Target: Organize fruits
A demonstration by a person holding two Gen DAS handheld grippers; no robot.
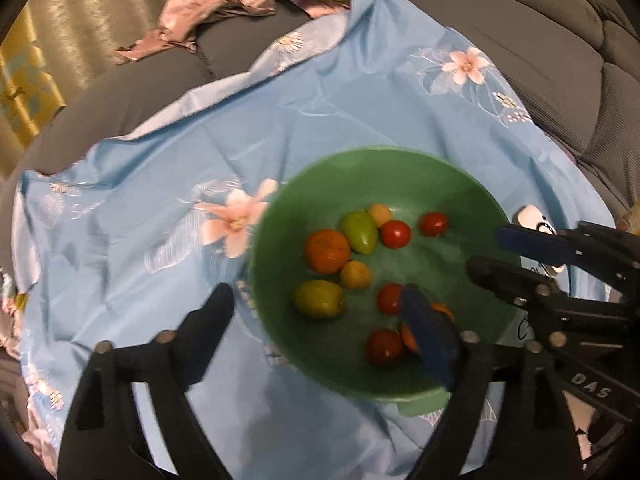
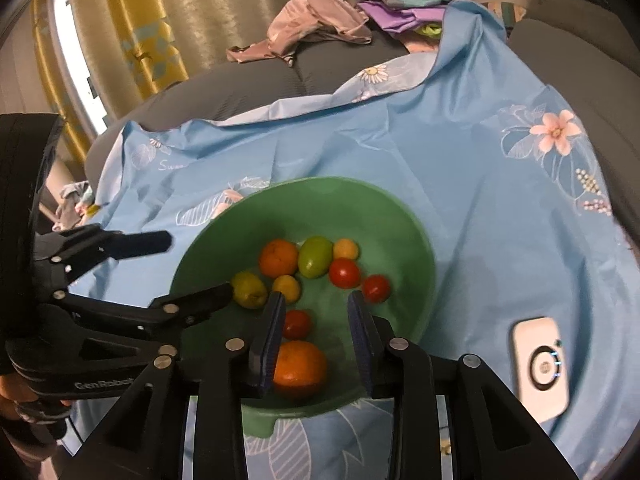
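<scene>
Grey sofa (image 1: 520, 40) is seen all round, draped with a blue flowered cloth (image 1: 160, 200), and a heap of clothes (image 2: 320, 28) is left at the far end before a curtain (image 2: 200, 0). On the cloth a green bowl (image 1: 360, 152) is set, and the fruit is gathered inside it. An orange (image 1: 327, 251) is found near the middle, touched by a green fruit (image 1: 360, 232) on one side and a small yellow one (image 1: 355, 274) on the other. A second green fruit (image 1: 319, 298) is parked nearer the rim. Four red tomatoes are scattered about, one (image 1: 395, 233) beside the green fruit and another (image 1: 384, 347) low in the bowl. A second orange (image 2: 300, 368) is lying on the near side of the bowl, partly hidden behind a finger in each view.

Now the left gripper (image 1: 316, 296): its fingers are spread wide and nothing is grasped, one finger being held outside the bowl over the cloth, the other inside, just by that second orange. The right gripper (image 2: 316, 300) is poised over the bowl's near side, its blue pads (image 2: 362, 336) drawn all but closed with only a narrow gap left, and nothing is clamped between them. A white device (image 2: 540, 364) is laid on the cloth to the bowl's right.
</scene>
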